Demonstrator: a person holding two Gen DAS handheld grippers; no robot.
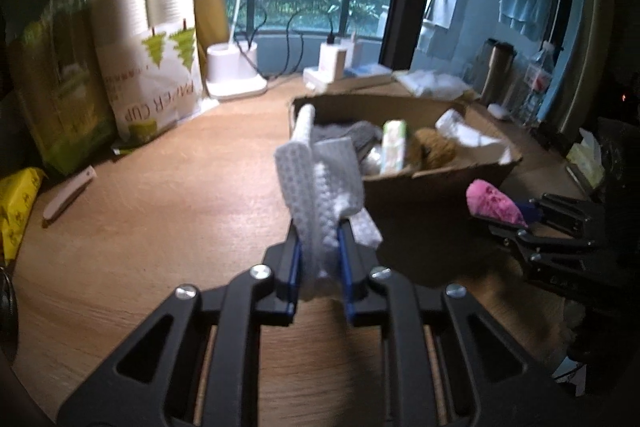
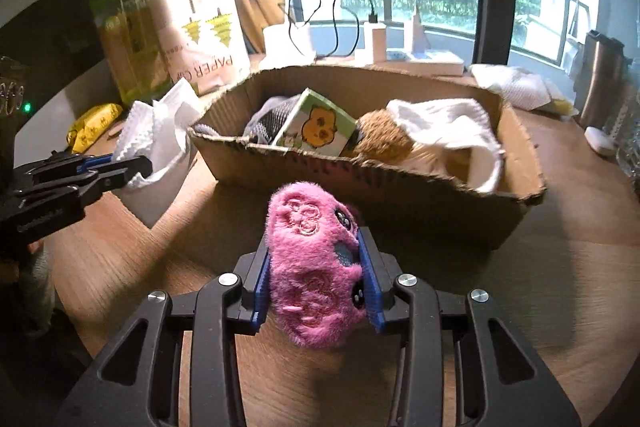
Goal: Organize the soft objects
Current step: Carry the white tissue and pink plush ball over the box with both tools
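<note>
My left gripper (image 1: 319, 227) is shut on a white textured cloth (image 1: 320, 183), held above the wooden table just in front of the cardboard box (image 1: 440, 183). The cloth also shows in the right wrist view (image 2: 156, 135). My right gripper (image 2: 316, 247) is shut on a pink plush toy (image 2: 312, 267), held above the table near the box's front wall (image 2: 400, 195). The toy also shows in the left wrist view (image 1: 494, 201). The box holds a green tissue pack (image 2: 320, 127), a brown plush (image 2: 384, 143), a white cloth (image 2: 448, 131) and grey fabric (image 1: 352, 135).
Paper cup bags (image 1: 160, 67) and a green package (image 1: 56, 79) stand at the back left. A white lamp (image 1: 236, 71), chargers (image 1: 334, 61), a thermos (image 1: 496, 71) and a water bottle (image 1: 538, 83) line the far edge. Yellow packs (image 1: 16, 203) lie at the left.
</note>
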